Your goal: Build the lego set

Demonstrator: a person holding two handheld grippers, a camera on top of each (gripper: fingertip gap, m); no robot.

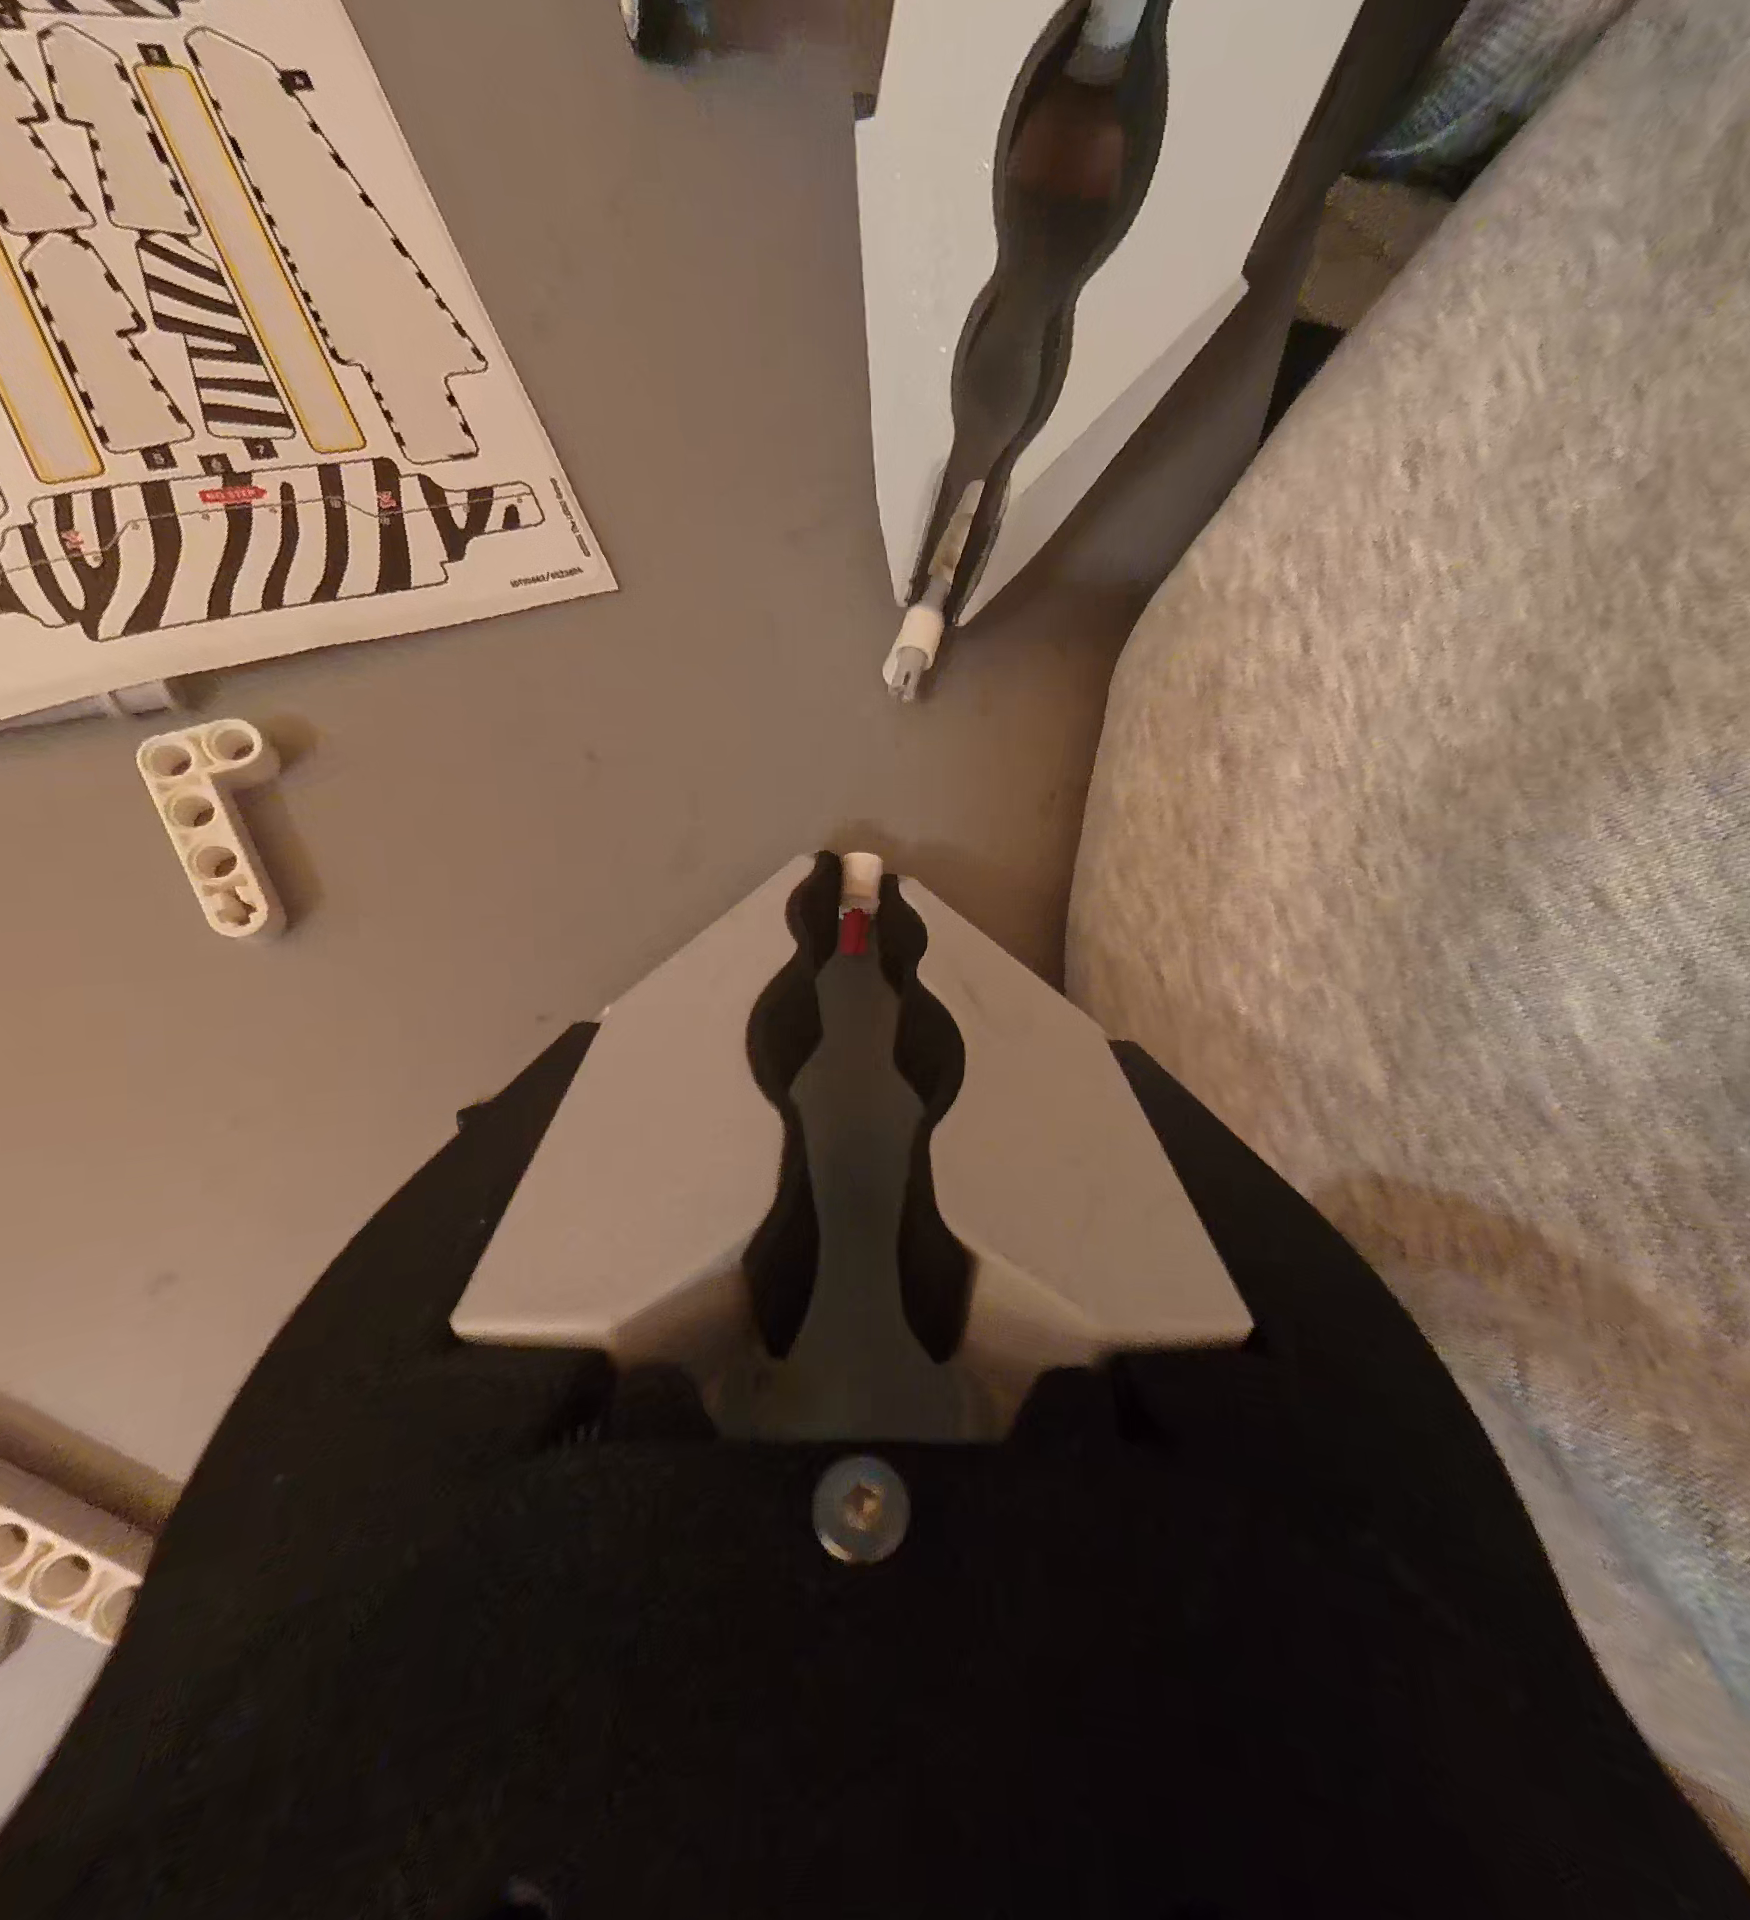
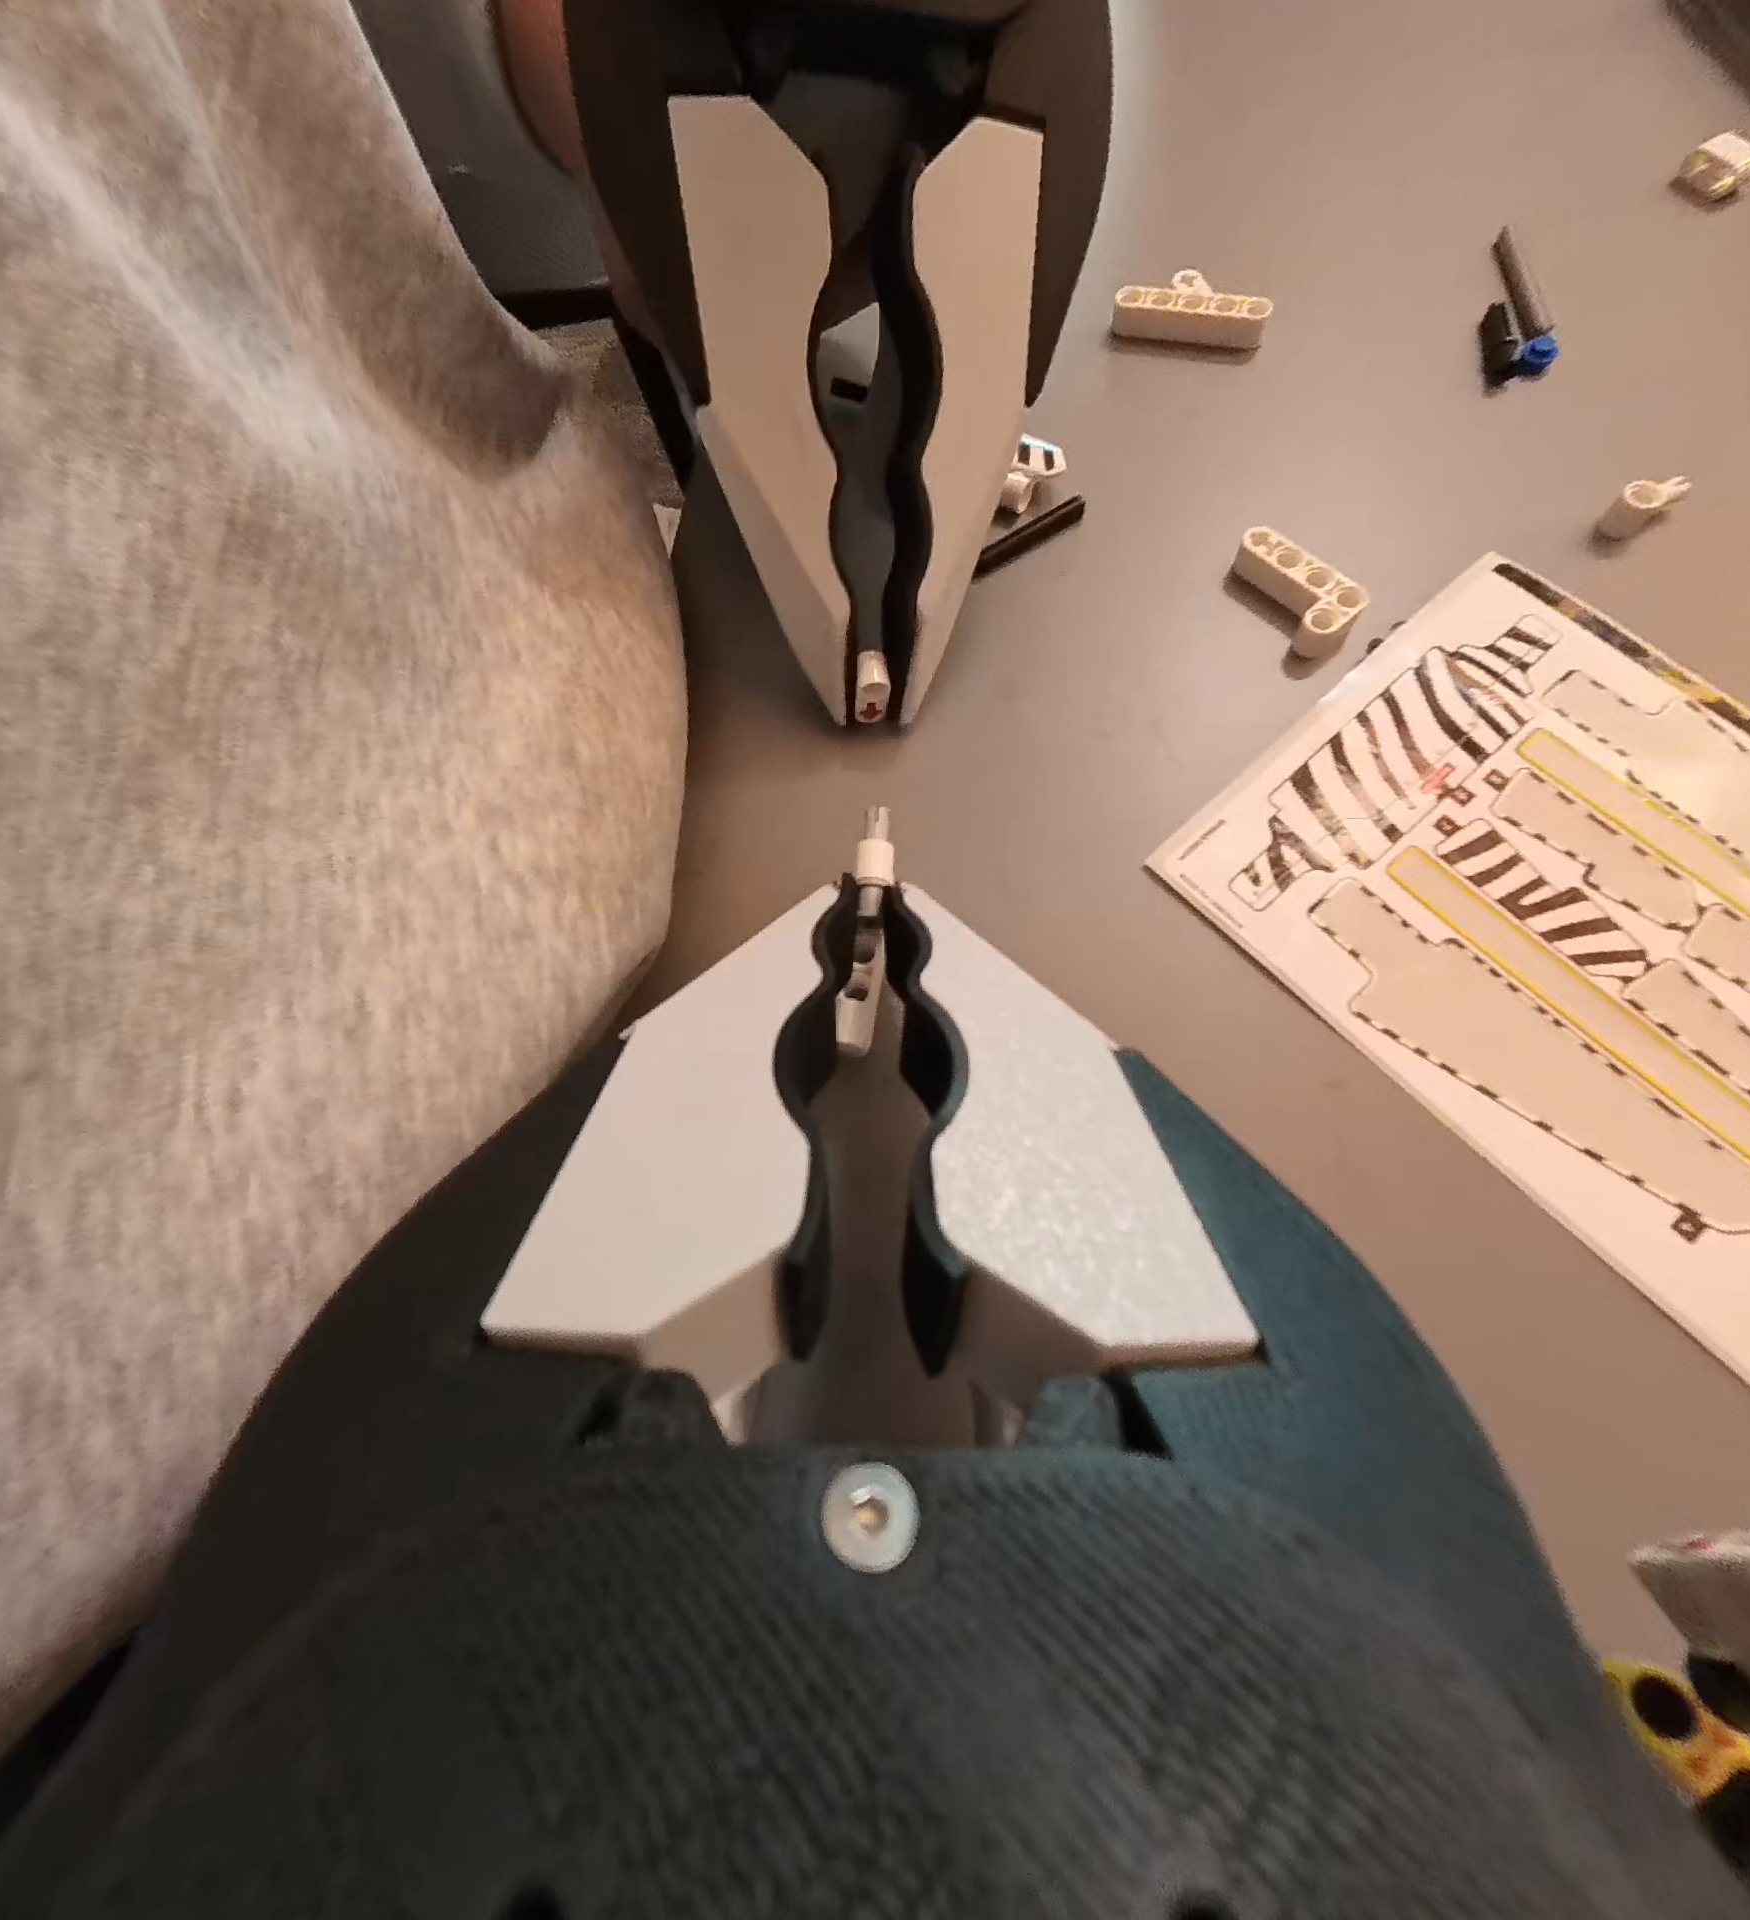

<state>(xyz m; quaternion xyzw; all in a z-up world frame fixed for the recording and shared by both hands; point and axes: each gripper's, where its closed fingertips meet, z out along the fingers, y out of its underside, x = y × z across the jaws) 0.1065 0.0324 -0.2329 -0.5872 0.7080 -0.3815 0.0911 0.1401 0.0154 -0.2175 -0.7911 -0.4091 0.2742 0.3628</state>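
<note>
Two grippers face each other tip to tip above a grey table (image 2: 1110,727), near one another but not touching. The left gripper (image 1: 858,883) has its fingers clenched on a small white bush (image 1: 860,871) with a red axle end (image 1: 853,928) showing in it; from the right wrist view the same piece sits at the very tip of that gripper, its red cross-shaped core facing the camera. The right gripper (image 2: 871,894) pinches a slim white pin assembly (image 2: 868,935), whose white collar and grey stud poke out beyond the fingertips and point toward the left gripper's piece, with a clear gap between the two parts. A sticker sheet (image 2: 1536,935) with zebra stripes and grey panels lies flat on the table to the right gripper's right side. Just beyond its corner rests a white L-shaped beam (image 2: 1302,590), and farther off a straight white beam (image 2: 1191,312) lies among scattered small parts: a black axle piece (image 2: 1515,301), a small white connector (image 2: 1648,507), and a red bit at the frame edge. Grey knitted fabric (image 2: 227,623) fills the other side of both views, at the table's edge. Something yellow and blue, blurred, sits at the lower right corner of the right wrist view.
</note>
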